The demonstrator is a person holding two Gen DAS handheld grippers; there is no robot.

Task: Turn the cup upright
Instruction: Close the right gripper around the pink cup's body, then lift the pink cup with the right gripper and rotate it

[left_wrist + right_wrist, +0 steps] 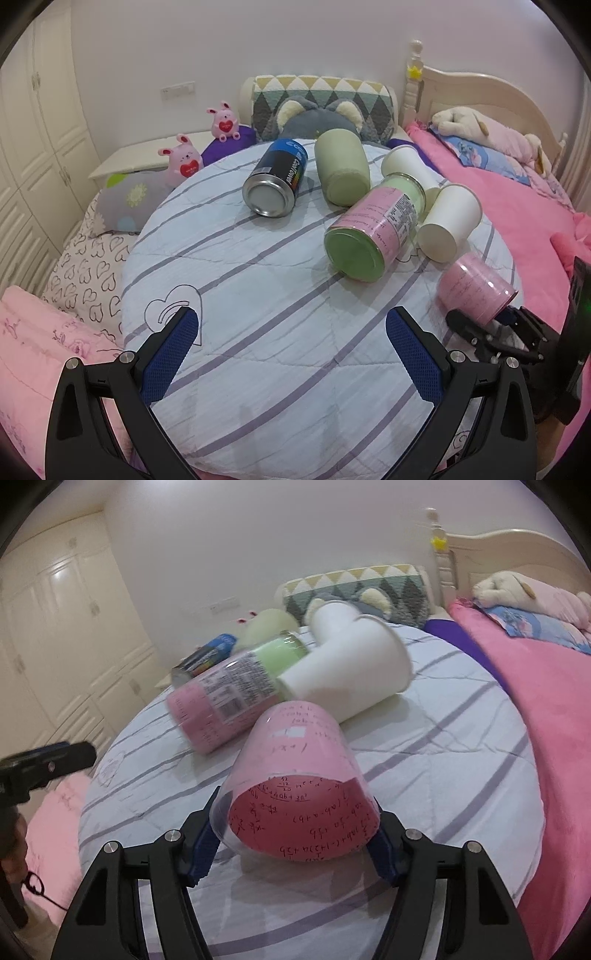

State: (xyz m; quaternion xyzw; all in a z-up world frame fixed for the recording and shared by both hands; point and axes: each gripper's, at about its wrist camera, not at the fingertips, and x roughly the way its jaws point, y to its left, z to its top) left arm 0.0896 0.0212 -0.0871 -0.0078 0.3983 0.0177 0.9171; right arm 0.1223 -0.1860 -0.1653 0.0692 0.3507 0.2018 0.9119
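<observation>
On striped quilt, pink bedroom, cups toppled

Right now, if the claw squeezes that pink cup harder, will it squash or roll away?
The pink cup looks like thin clear plastic, so it would probably dent. Lying sideways, it would likely roll if released. The right claw grips near its open rim, probably the softest part.

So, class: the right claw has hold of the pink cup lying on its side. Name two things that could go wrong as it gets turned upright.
1. The right claw grips the pink cup near its open rim; thin clear plastic may flex and slip during the turn.
2. The white cup and the jar lie close behind; a swinging base might knock them rolling on the soft quilt.
</observation>
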